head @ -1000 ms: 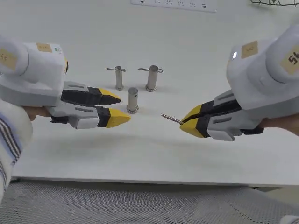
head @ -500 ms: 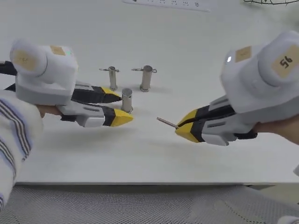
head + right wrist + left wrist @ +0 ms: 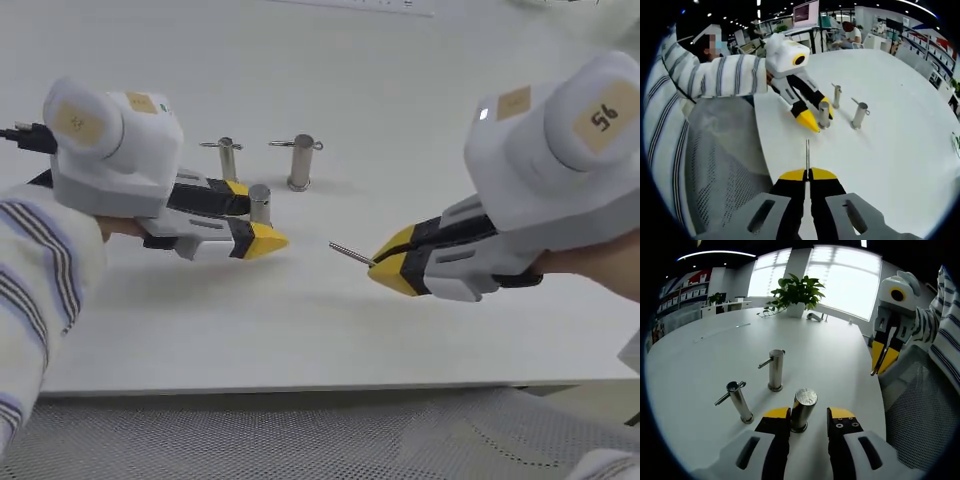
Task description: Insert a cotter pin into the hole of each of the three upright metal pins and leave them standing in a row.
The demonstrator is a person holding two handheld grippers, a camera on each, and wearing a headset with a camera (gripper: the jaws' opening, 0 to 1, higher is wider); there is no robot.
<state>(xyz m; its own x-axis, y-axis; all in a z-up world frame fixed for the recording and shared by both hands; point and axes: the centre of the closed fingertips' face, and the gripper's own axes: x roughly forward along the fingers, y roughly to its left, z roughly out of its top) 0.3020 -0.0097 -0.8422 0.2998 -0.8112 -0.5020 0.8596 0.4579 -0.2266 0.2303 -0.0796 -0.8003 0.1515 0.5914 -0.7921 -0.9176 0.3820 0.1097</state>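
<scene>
- Between the tips of my left gripper (image 3: 809,415), the jaws stand apart on either side of the bare metal pin (image 3: 802,407). There are slim gaps on both sides, so I judge it bracketed, not clamped.
- At my right gripper (image 3: 807,174), the jaws are closed together on the cotter pin (image 3: 807,155). Its straight shank sticks out forward towards the bare pin, well short of it.
- Beyond the bare pin, the two other metal pins (image 3: 227,157) (image 3: 299,162) stand upright on the white table (image 3: 330,330). Each has a cotter pin through its head, so I take this to be the third and last insertion, at the approach stage.
- Next, I think the left jaws need to close and steady the bare pin. The right hand must then bring the shank level with the cross-hole and square to it.
- I can't make out that hole in any view, so I can't tell which way it faces.
- The looped end of the held cotter pin is buried in the right jaws. In the head view, the left jaw covers the bare pin's base.
</scene>
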